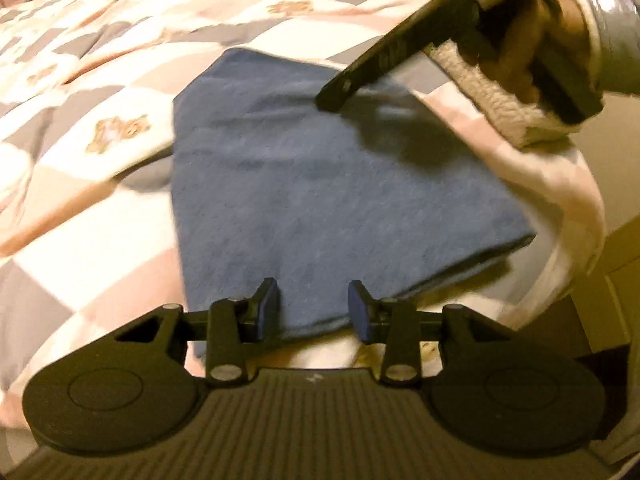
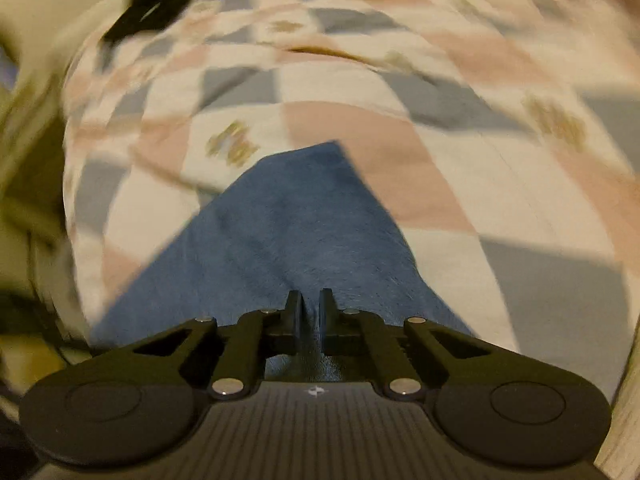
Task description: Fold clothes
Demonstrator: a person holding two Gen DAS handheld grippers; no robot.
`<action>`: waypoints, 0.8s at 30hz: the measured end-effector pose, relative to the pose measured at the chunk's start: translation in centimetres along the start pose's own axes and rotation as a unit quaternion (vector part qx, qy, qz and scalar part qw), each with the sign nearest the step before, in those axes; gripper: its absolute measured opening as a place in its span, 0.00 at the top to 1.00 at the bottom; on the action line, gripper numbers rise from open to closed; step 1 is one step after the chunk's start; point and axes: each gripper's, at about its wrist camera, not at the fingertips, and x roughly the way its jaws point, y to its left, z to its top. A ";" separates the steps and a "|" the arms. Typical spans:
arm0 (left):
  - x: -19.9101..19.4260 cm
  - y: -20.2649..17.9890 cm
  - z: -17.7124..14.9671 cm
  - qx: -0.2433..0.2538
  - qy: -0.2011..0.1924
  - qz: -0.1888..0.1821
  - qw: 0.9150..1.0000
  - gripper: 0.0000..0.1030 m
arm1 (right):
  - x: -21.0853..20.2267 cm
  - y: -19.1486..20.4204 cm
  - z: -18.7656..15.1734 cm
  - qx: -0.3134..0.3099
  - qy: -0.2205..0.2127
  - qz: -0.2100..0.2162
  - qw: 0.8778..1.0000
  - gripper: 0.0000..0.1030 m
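A blue cloth (image 1: 320, 184) lies folded flat on a checkered quilt (image 1: 100, 80). My left gripper (image 1: 314, 310) is open at the cloth's near edge, which lies between and below its fingers. In the left wrist view a hand holds my right gripper (image 1: 336, 96), whose tip rests on the cloth's far right part. In the right wrist view the blue cloth (image 2: 280, 232) runs away from me to a corner. There the right gripper (image 2: 310, 316) has its jaws almost together, with a fold of the cloth between them.
The quilt (image 2: 400, 80) covers a bed in grey, pink and white squares, and its white edge (image 1: 576, 200) drops off at the right. A fuzzy white sleeve (image 1: 500, 96) sits at the hand. A dark blurred shape (image 2: 172, 4) shows at the far left.
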 end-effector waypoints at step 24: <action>0.2 8.4 -3.1 -0.262 -0.059 -0.064 0.961 0.71 | 9.5 0.5 10.8 -0.002 0.069 0.067 0.995 0.70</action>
